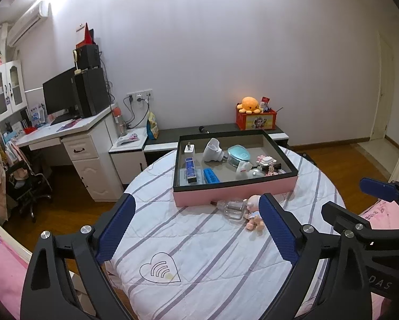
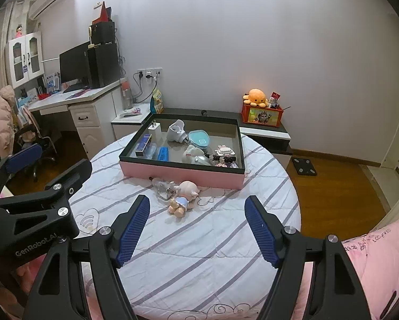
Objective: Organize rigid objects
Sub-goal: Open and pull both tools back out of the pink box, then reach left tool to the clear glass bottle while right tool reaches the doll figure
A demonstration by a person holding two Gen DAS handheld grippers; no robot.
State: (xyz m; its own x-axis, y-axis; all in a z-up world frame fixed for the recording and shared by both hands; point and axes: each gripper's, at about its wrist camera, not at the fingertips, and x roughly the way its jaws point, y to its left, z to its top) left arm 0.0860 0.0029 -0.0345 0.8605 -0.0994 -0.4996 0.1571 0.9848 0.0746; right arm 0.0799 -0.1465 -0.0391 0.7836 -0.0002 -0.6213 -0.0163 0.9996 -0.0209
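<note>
While both grippers hang above the round table's striped cloth [image 2: 199,253], each camera catches something the other misses. The right wrist view shows a black scale [image 2: 304,166] on the wood floor beyond the table's right edge, and the left gripper [image 2: 53,168] at its left side with fingers spread. The left wrist view shows the heart print [image 1: 161,268] on the cloth in full, and the right gripper [image 1: 356,200] poking in from the right, its fingers apart.

The left gripper [image 1: 196,228] is spread wide with nothing between its 2 blue pads [image 1: 117,229]. The right gripper [image 2: 198,229] is likewise wide open and empty.

The pink box [image 2: 183,172] sits at the table's far side, already holding a white charger [image 2: 154,128], a teal case [image 2: 198,138], a blue bar [image 2: 163,154] and other small items. Just in front of its near wall, on the cloth, lie a clear glass bottle [image 1: 232,209] and a small pig doll [image 2: 183,197], touching each other. In the left wrist view the doll is partly hidden behind the right pad.

Open cloth stretches from those 2 things to the near rim. The box's near right corner comes near the table's edge.
</note>
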